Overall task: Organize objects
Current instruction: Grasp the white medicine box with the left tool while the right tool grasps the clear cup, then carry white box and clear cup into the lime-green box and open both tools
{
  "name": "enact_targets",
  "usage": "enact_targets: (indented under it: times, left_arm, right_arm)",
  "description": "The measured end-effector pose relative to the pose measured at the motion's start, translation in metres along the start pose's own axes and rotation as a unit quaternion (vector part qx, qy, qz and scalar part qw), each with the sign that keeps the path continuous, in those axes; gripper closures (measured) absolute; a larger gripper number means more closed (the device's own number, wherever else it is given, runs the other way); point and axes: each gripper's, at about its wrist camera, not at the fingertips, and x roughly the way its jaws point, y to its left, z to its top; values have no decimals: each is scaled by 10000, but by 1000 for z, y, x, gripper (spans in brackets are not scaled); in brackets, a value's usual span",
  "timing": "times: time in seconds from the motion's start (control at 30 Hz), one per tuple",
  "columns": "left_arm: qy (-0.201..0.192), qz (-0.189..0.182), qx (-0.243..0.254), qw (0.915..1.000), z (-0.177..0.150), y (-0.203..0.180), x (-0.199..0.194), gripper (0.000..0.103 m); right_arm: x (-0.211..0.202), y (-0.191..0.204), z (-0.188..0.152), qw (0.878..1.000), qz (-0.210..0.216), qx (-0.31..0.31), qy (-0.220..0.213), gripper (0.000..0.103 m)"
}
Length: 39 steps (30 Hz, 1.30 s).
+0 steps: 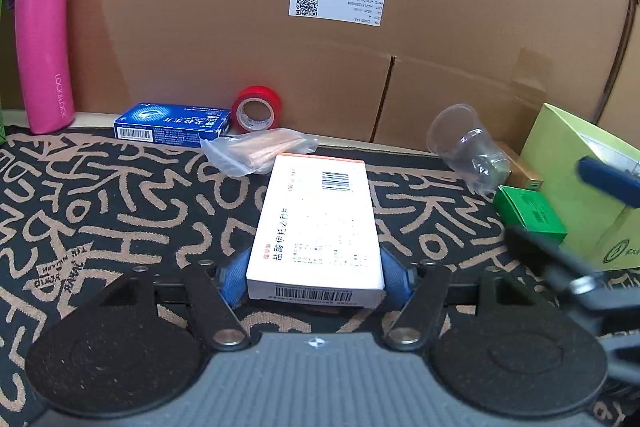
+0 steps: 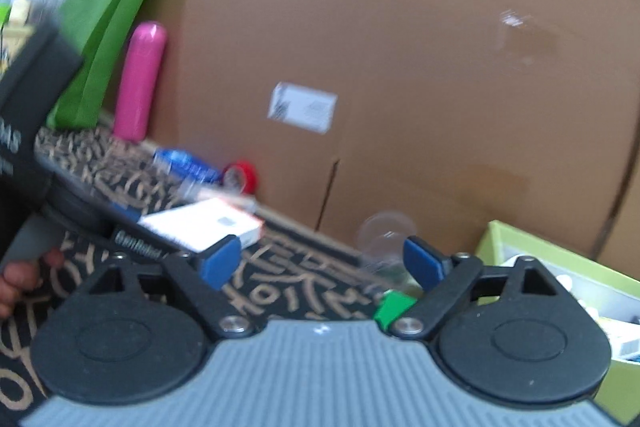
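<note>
My left gripper (image 1: 315,279) is shut on a white medicine box (image 1: 316,227), its blue pads pressed against both long sides, just above the patterned mat (image 1: 100,211). The same box shows in the right wrist view (image 2: 204,227), held by the left gripper. My right gripper (image 2: 322,263) is open and empty, above the mat near a small green box (image 2: 394,307) and a clear plastic cup (image 2: 384,239). The right gripper's fingers (image 1: 608,179) show blurred at the right edge of the left wrist view.
A pink bottle (image 1: 44,43), a blue box (image 1: 172,125), a red tape roll (image 1: 258,109) and a bagged item (image 1: 260,149) lie along the cardboard wall (image 1: 360,67). A clear cup (image 1: 468,147), green box (image 1: 528,213) and light-green open box (image 1: 580,183) stand at right.
</note>
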Motion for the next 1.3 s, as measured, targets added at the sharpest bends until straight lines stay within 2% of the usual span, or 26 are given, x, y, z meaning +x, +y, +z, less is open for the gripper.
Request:
enact_targets:
  times: [0.1, 0.13, 0.23, 0.47, 0.53, 0.6, 0.63, 0.7, 0.8, 0.83, 0.97, 1.07, 1.13, 1.2, 1.3]
  left_arm:
    - [-19, 128, 49, 9999, 1, 2, 4, 30]
    - [-17, 163, 13, 9999, 2, 5, 5, 26]
    - [-30, 242, -169, 9996, 4, 14, 5, 26]
    - [-22, 255, -273, 9993, 7, 17, 6, 26]
    - [-58, 325, -133, 9994, 5, 13, 8, 25]
    - [-91, 415, 95, 9991, 3, 10, 11, 21]
    - [-74, 454, 187, 9988, 3, 8, 13, 19]
    - [-49, 439, 245, 9987, 5, 8, 16, 16]
    - [-61, 395, 226, 9989, 4, 10, 16, 16]
    - [-62, 372, 250, 9990, 3, 10, 14, 26]
    - [109, 256, 600, 9978, 0, 2, 6, 28]
    - [124, 117, 640, 9978, -3, -4, 4, 27]
    - [15, 279, 724, 9970, -6, -8, 6, 25]
    - [4, 453, 712, 9964, -5, -8, 11, 17]
    - [38, 506, 520, 9974, 1, -1, 17, 16]
  right_arm:
    - [17, 13, 3, 9990, -95, -273, 334, 24]
    - [22, 14, 3, 9986, -149, -285, 420, 26]
    - [49, 14, 3, 9963, -344, -178, 767, 28]
    - [106, 5, 10, 9832, -1365, -253, 1186, 28]
    - [121, -1, 12, 9803, -1481, -254, 1283, 28]
    - [134, -4, 9, 9774, -1513, -287, 1451, 56]
    - [139, -6, 7, 9755, -1517, -303, 1563, 63]
    - [129, -5, 3, 9781, -1434, -317, 1472, 63]
    - [91, -2, -2, 9883, -800, -45, 1295, 63]
    - [77, -1, -4, 9903, -561, 32, 1267, 63]
    - [30, 1, -17, 9930, -2, 195, 1161, 62]
    - [19, -2, -22, 9937, 8, 270, 1092, 56]
    - [22, -5, -20, 9937, 6, 325, 1070, 56]
    - [25, -7, -16, 9928, 14, 430, 1114, 54]
    - [28, -12, -14, 9927, 19, 563, 1070, 54]
